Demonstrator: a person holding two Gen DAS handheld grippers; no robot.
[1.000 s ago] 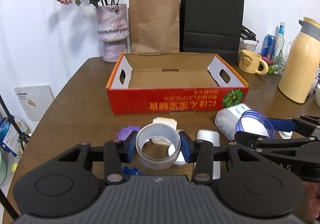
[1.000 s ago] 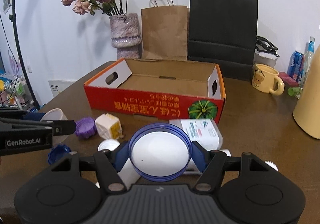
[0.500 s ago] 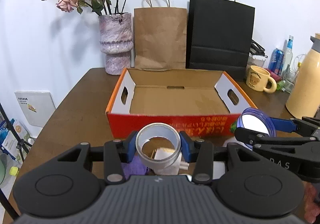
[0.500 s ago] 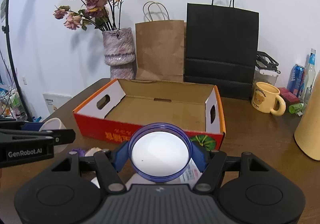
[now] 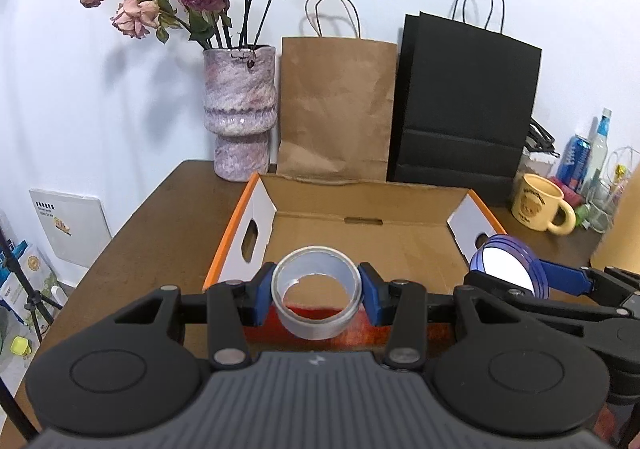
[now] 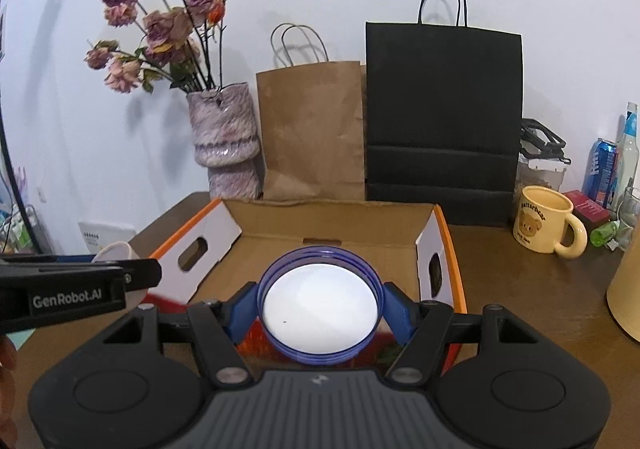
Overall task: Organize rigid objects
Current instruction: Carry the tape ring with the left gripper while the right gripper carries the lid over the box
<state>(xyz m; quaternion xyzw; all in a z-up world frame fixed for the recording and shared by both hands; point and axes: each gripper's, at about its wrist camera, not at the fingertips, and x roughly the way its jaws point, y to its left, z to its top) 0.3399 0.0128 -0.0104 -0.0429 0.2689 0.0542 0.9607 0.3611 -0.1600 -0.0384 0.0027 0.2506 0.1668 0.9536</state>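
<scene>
Brown table (image 5: pixel 168 217) against white wall bears cardboard box (image 5: pixel 360 225), vase (image 5: pixel 239 109), bags.

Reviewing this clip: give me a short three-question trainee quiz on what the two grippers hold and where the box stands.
1. True or false: the left gripper is shut on the grey roll of tape.
2. What does the right gripper hold? A) yellow bear mug B) round blue-rimmed lid with white centre C) purple vase
3. Fill in: the open orange-edged cardboard box has ____ inside it.

Key: 1 true. 2 B, the round blue-rimmed lid. 3 nothing visible.
</scene>
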